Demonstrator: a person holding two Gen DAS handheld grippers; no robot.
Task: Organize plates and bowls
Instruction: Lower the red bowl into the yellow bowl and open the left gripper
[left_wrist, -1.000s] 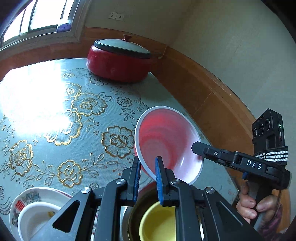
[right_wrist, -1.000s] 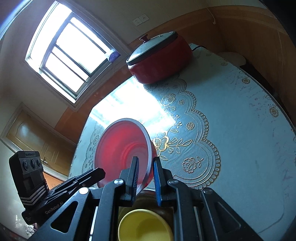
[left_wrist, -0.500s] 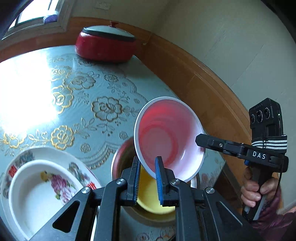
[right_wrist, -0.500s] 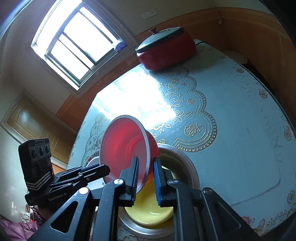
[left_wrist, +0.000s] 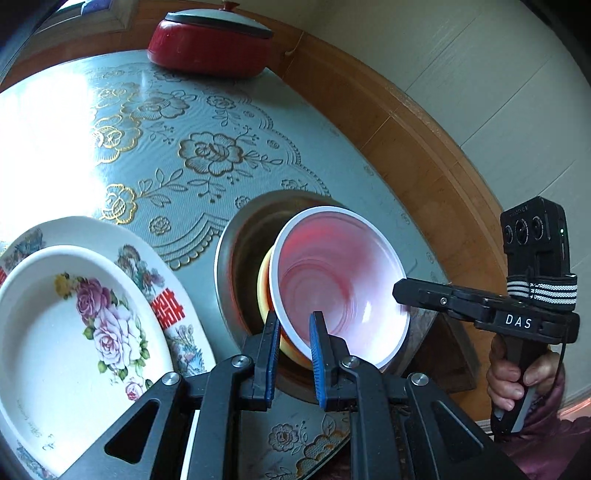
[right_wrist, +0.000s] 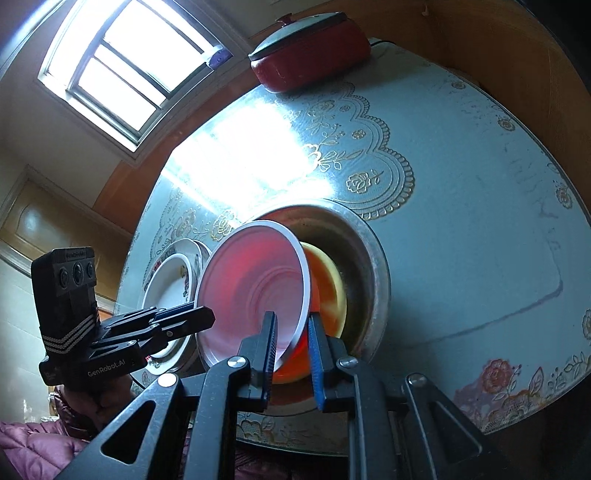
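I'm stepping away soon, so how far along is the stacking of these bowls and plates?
Done: a floral bowl sits in the patterned plate. In hand: both claws, left and right, pinch the red bowl, tilted over the yellow bowl inside the metal basin. Left: setting it down.

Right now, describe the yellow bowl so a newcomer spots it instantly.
Find the round table with the floral cloth; near its front edge sits a wide metal basin. The yellow bowl lies inside it, under the tilted red-and-white bowl. It is the only plain yellow dish; the neighbouring plates are white with flowers.
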